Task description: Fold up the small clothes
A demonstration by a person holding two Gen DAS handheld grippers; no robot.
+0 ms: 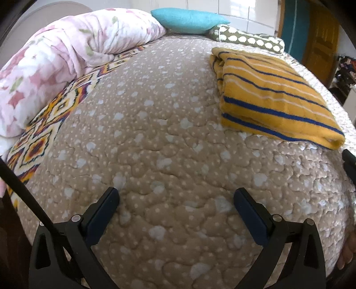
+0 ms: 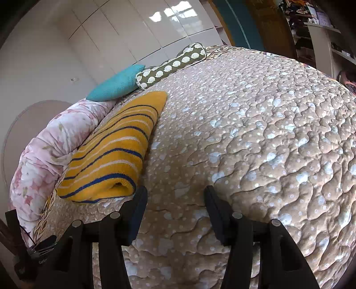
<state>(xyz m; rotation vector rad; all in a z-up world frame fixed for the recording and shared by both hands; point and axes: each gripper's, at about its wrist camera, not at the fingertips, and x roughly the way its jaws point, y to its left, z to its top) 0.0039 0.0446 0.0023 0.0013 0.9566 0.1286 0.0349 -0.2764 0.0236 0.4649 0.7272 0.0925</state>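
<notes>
A yellow garment with blue and white stripes (image 1: 273,95) lies folded on the tan quilted bedspread (image 1: 169,142), at the right in the left wrist view. In the right wrist view the folded garment (image 2: 113,151) lies at the left, just beyond the left finger. My left gripper (image 1: 175,200) is open and empty over bare bedspread, well short of the garment. My right gripper (image 2: 175,197) is open and empty over the bedspread (image 2: 255,133), right of the garment's near end.
A pink floral duvet (image 1: 62,60) is bunched along the bed's far left. A teal cushion (image 1: 189,20) and an olive dotted bolster (image 1: 251,39) lie by the white wall. A patterned sheet edge (image 1: 44,124) shows under the duvet. Shelves (image 2: 322,33) stand at far right.
</notes>
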